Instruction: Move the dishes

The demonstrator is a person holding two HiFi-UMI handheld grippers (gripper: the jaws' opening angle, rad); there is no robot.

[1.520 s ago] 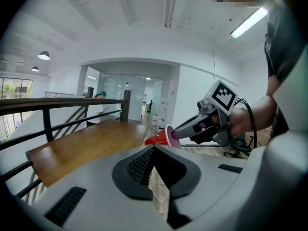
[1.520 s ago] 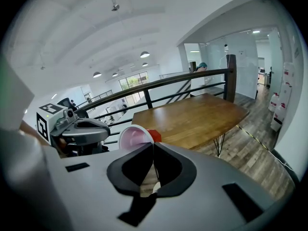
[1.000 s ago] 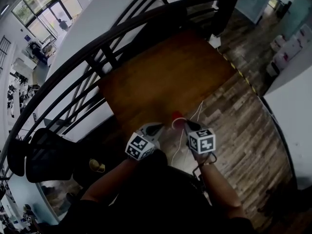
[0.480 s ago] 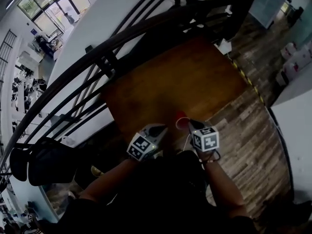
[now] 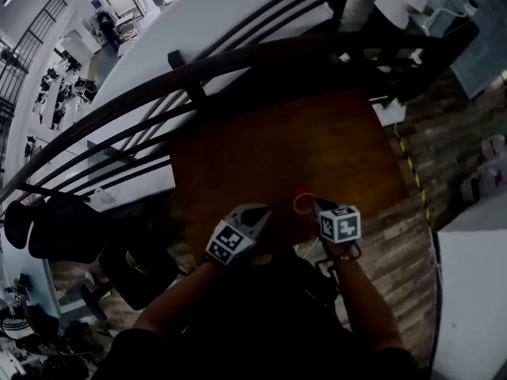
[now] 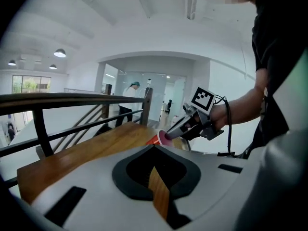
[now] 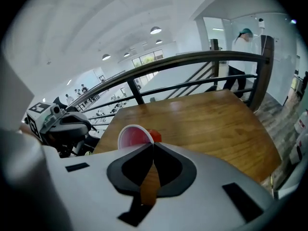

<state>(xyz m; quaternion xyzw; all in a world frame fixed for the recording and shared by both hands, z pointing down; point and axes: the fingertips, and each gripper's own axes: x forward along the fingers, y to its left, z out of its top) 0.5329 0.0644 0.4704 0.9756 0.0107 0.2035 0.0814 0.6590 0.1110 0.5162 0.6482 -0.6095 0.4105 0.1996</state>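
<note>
The left forearm (image 5: pixel 170 303) and the right forearm (image 5: pixel 360 307) reached forward side by side, bare and close together. The left white two-jaw gripper (image 5: pixel 260 210) pointed ahead and a little downward, its black-and-white marker cube (image 5: pixel 230 242) near the wrist. Its dark-padded jaws were pressed together with nothing between them. The right white two-jaw gripper (image 5: pixel 315 205) tilted more steeply down. Its jaws were pinched on the rim of a small red plastic cup (image 7: pixel 132 137). The two grippers' tips stood near each other without touching.

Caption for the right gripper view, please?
Right gripper pinches a red cup by its rim, wooden table and dark railing ahead.
</note>
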